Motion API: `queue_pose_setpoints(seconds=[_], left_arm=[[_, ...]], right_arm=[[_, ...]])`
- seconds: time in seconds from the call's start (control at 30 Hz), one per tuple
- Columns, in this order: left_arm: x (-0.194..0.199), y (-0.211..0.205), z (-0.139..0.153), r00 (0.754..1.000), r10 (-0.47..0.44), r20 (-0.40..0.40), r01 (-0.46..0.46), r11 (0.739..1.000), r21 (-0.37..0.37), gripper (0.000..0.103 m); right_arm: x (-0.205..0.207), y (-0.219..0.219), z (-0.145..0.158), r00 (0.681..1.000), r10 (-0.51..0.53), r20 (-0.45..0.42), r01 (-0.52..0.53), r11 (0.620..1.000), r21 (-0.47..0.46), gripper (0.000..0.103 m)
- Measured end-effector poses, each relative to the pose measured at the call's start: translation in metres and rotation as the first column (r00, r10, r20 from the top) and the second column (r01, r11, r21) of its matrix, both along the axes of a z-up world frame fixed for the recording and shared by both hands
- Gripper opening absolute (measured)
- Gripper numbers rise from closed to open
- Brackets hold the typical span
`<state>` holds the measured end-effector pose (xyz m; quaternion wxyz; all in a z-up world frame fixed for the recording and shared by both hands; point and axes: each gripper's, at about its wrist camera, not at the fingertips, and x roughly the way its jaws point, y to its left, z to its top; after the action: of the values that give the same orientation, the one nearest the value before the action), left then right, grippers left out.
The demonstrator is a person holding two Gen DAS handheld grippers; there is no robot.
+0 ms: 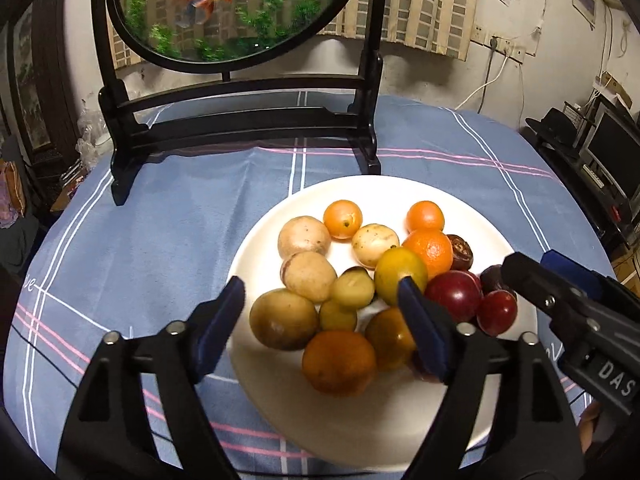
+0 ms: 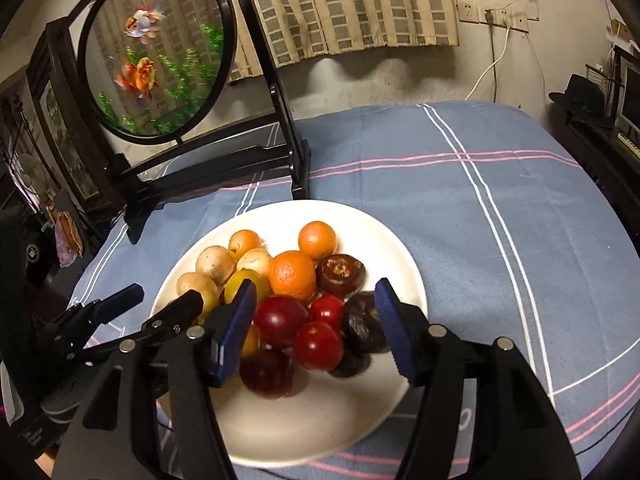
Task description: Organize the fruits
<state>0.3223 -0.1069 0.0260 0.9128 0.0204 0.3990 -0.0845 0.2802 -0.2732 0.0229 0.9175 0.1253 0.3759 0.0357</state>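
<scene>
A white plate [image 1: 280, 412] holds several mixed fruits: oranges [image 1: 428, 251], tan round fruits [image 1: 308, 276], yellow-green fruits [image 1: 400, 270], red fruits [image 1: 454, 295] and dark brown ones [image 1: 460, 252]. My left gripper [image 1: 320, 320] is open, hovering over the plate's near-left fruits. My right gripper [image 2: 316, 328] is open, its fingers either side of the red fruits [image 2: 319, 346] and dark fruits [image 2: 362, 326]; it also shows in the left wrist view [image 1: 532, 276]. The plate also shows in the right wrist view [image 2: 280, 428].
A blue striped tablecloth [image 2: 500, 240] covers the table. A black stand with a round goldfish panel [image 1: 240, 120] stands behind the plate. Shelves and clutter lie beyond the table's right edge [image 1: 600, 152].
</scene>
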Motion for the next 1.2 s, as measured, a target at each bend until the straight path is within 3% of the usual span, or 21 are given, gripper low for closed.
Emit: queue_pose_setpoints(seconds=[0.1, 0.5, 0.8, 1.2], left_arm=[[-0.012, 0.000, 0.003, 1.000, -0.002, 0.004, 0.002, 1.000, 0.008, 0.090], [-0.068, 0.020, 0.003, 1.000, -0.010, -0.008, 0.010, 1.000, -0.005, 0.098], [-0.114, 0.042, -0.011, 1.000, 0.022, -0.011, -0.022, 0.999, 0.037, 0.100], [-0.138, 0.049, -0.025, 0.999, -0.004, -0.036, 0.006, 0.999, 0.040, 0.101]], right_arm=[[-0.014, 0.001, 0.002, 1.000, 0.011, 0.006, -0.010, 1.000, -0.022, 0.063], [-0.084, 0.011, -0.001, 1.000, -0.006, 0.002, 0.006, 0.995, -0.096, 0.066], [-0.121, 0.009, -0.032, 0.995, -0.034, -0.096, 0.022, 0.991, -0.129, 0.066], [-0.146, 0.008, -0.045, 0.991, -0.029, -0.127, 0.011, 0.990, -0.140, 0.067]])
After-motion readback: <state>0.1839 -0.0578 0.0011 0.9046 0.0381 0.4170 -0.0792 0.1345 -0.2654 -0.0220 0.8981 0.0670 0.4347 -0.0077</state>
